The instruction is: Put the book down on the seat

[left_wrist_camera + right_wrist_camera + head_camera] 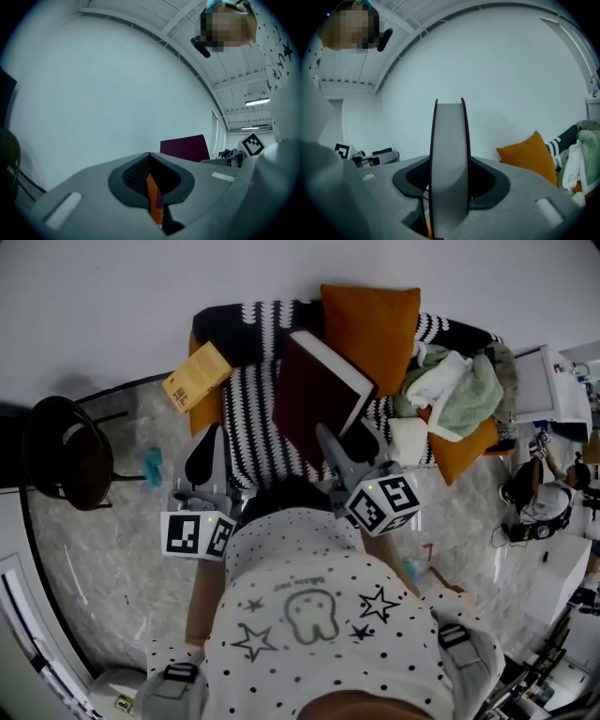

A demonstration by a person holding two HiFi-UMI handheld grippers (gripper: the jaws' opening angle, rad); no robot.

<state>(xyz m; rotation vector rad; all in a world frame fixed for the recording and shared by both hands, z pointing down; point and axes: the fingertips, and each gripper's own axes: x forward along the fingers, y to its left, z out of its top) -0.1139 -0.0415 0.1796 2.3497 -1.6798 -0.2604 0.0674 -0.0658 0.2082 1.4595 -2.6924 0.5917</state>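
Seat (246, 442) under the maroon book (314, 395), right gripper (339, 444) pinching it
Striped seat spreads left to right beyond both grippers. Book sits far of the right gripper, long axis running away toward the orange cushion (370, 320). Bare stripes lie beneath, between yellow booklet (195, 376) and clothes pile (455, 390). Left gripper (204, 463) is empty, jaws pressed together.

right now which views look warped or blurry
head view: fisheye bends the edges, sheen on the floor, book sharp; left gripper view: dark round vignette; right gripper view: same vignette, book's page edge close and soft
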